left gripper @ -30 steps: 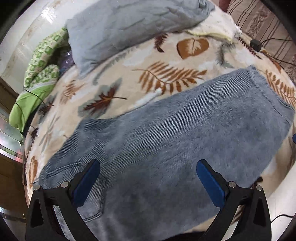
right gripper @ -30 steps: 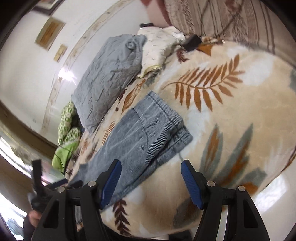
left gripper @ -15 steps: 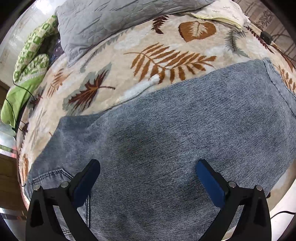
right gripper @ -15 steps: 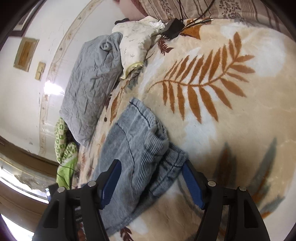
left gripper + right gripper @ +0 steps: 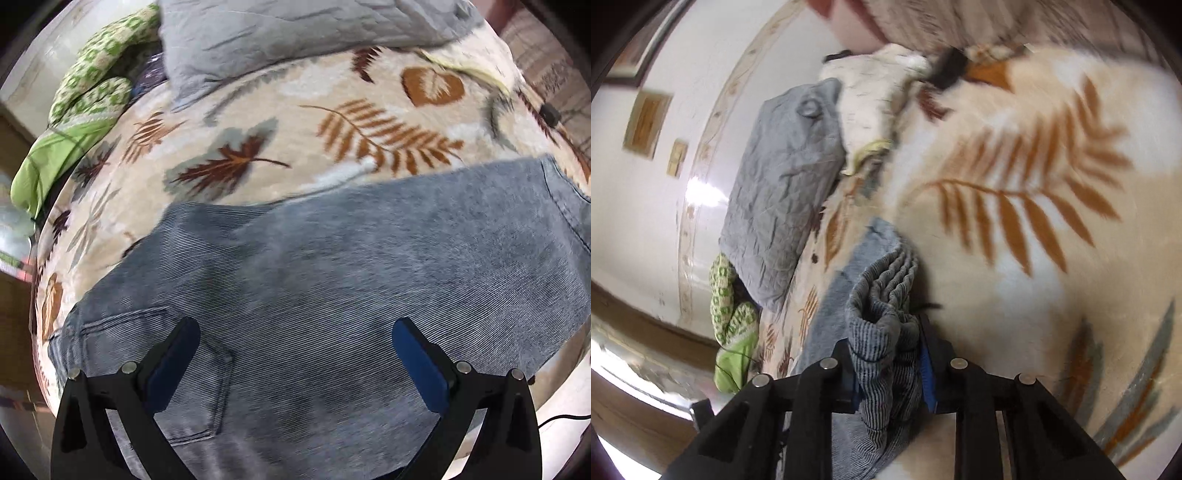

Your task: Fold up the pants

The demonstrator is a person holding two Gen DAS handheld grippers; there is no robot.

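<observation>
Since the earlier frame the right claw is closing on the pants hem. Left claw gapes, empty. Denim soft, limp; grip edges.

The pants are faded blue ribbed denim, matt and rough. The blanket beneath looks like plush, fuzzy fleece. The grey quilt is crinkled matt cloth. The wall is smooth and glossy.
</observation>
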